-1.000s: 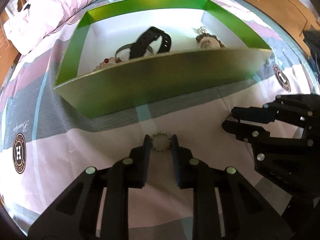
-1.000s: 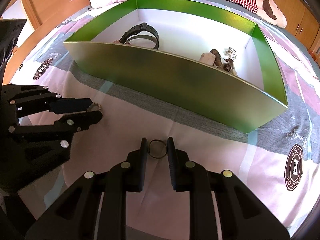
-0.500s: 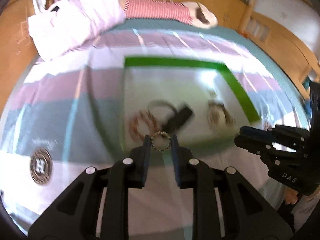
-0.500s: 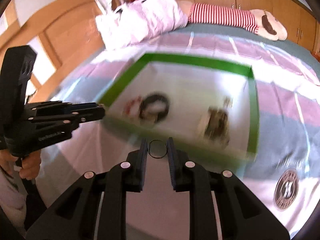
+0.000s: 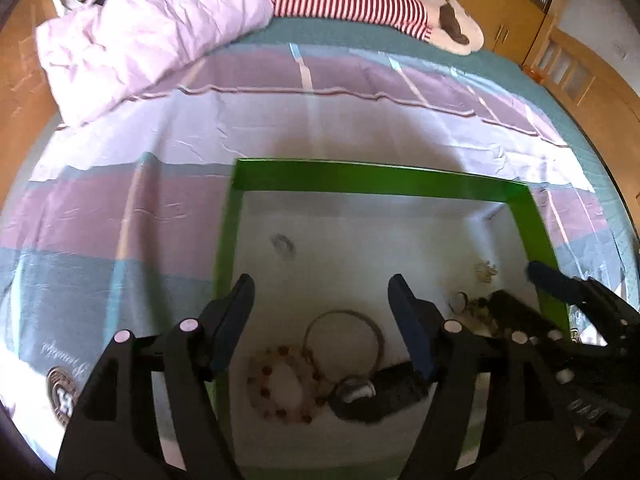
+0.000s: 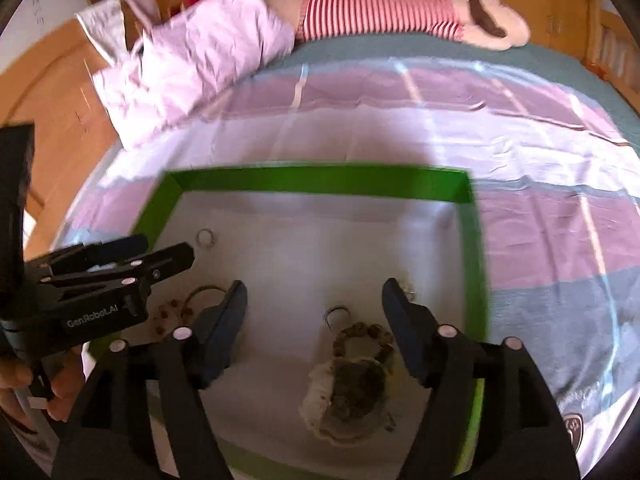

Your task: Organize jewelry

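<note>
A green box (image 5: 376, 178) with a white floor lies on the bed; it also shows in the right wrist view (image 6: 320, 182). My left gripper (image 5: 322, 298) hangs open and empty above it. A small beaded ring (image 5: 283, 245) lies blurred on the box floor ahead; it also shows in the right wrist view (image 6: 205, 237). Below are a metal bangle (image 5: 344, 336), a red-beaded bracelet (image 5: 280, 388) and a black watch (image 5: 376, 394). My right gripper (image 6: 314, 300) is open and empty over a thin dark ring (image 6: 338, 314) and a brown bead bracelet (image 6: 360, 336).
A lilac pillow (image 5: 144, 28) and a striped plush toy (image 5: 360, 0) lie at the head of the bed. Wooden cupboards (image 5: 592, 76) stand to the right. The striped bedsheet (image 5: 120, 208) surrounds the box.
Both grippers rose from the sheet to over the box and opened. The beaded ring and the thin dark ring left the jaws and now lie inside the box.
</note>
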